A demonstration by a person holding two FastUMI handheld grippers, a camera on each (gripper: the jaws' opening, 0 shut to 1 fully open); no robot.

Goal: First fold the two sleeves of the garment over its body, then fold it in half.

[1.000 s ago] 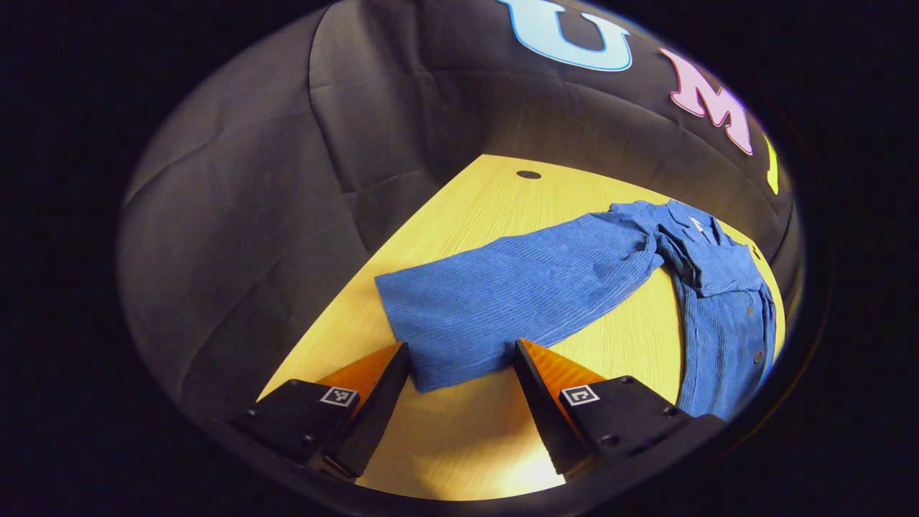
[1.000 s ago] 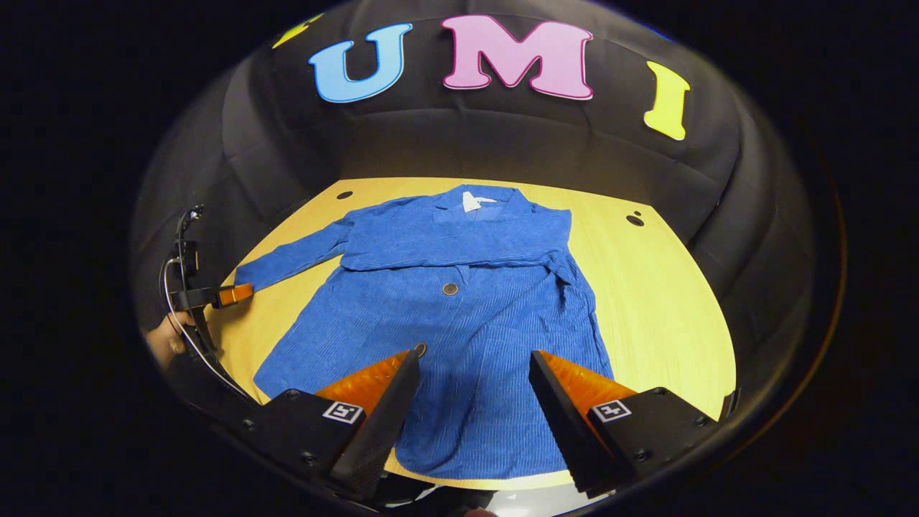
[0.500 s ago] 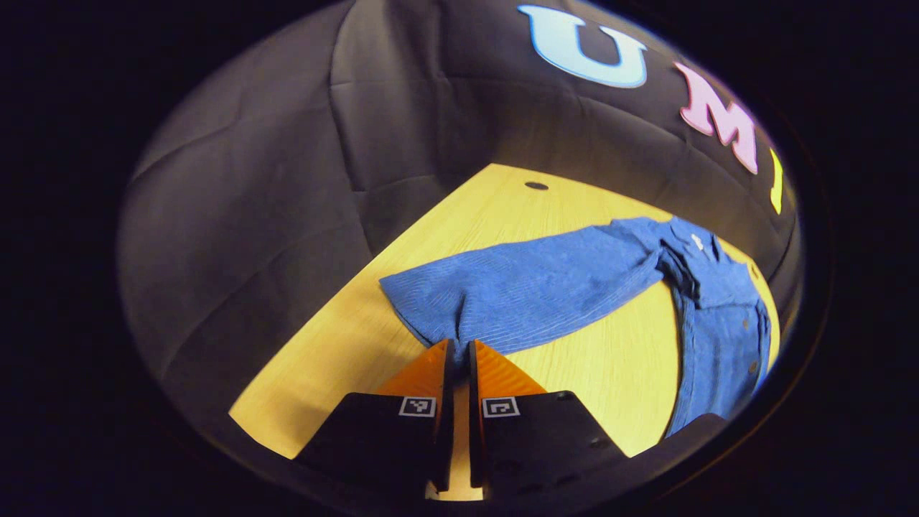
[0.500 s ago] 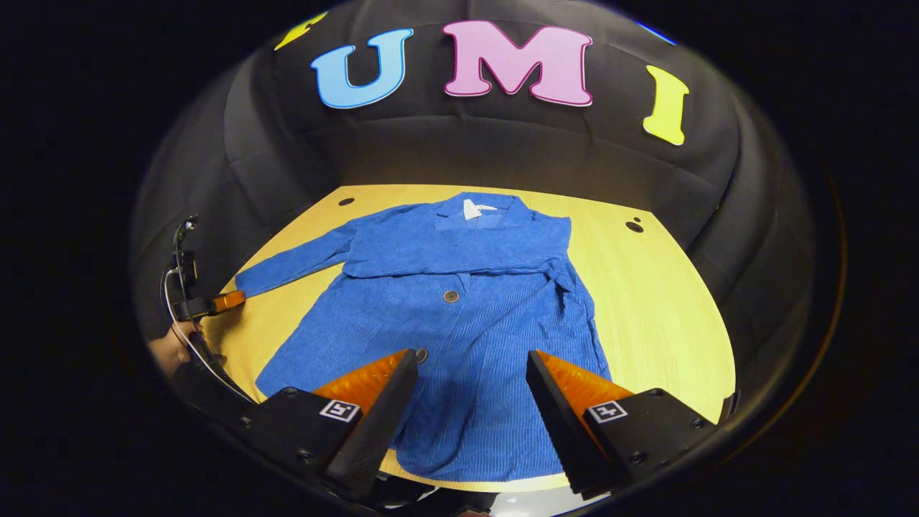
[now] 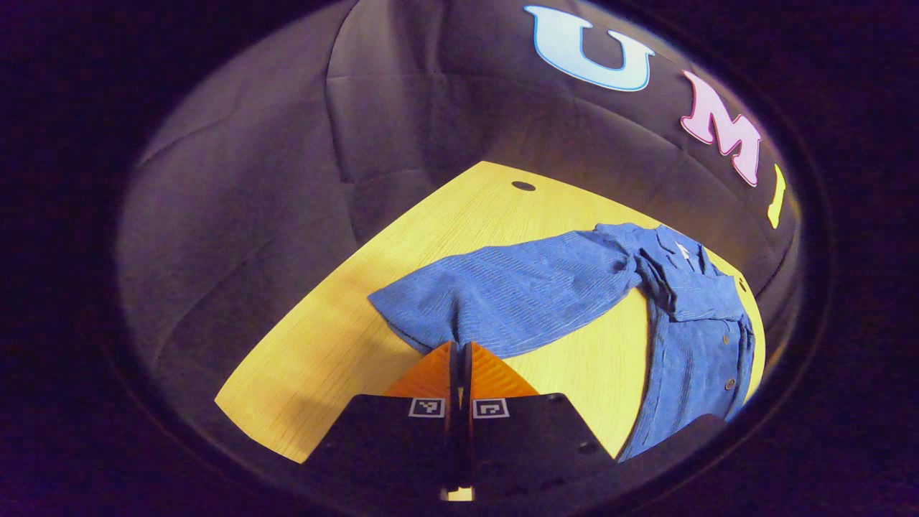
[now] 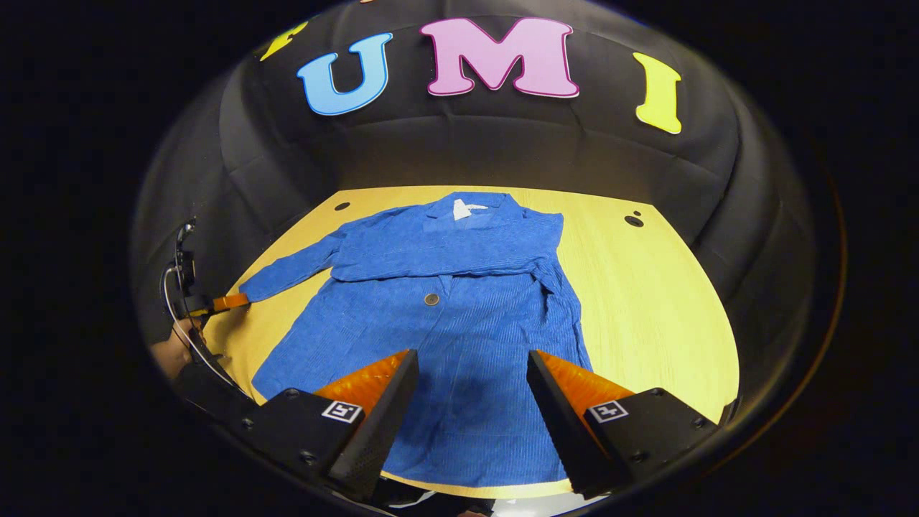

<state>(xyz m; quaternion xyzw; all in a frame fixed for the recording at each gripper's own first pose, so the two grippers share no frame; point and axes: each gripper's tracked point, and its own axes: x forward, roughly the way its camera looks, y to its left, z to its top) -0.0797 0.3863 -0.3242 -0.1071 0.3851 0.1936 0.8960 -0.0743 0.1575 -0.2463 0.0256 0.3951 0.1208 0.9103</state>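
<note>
One sleeve (image 6: 459,248) is already folded across the jacket (image 6: 459,337), which lies flat on the table (image 6: 660,301). Its outstretched sleeve (image 5: 517,294) is clamped at the cuff by the left gripper (image 5: 459,350). The right gripper (image 6: 470,373) is held apart over the hem. Next, the cuff must be carried over the body.

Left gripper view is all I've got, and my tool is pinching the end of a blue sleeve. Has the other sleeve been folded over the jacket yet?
Observer: Yes. In the right gripper view the other sleeve lies folded across the chest of the jacket.
Operator: Where's the right tool?
Observer: The right tool is open above the jacket's lower front, gripping nothing.
Operator: And the hem?
Observer: The hem lies flat near the front edge of the table, far from the outstretched sleeve that your left tool pinches.
</note>
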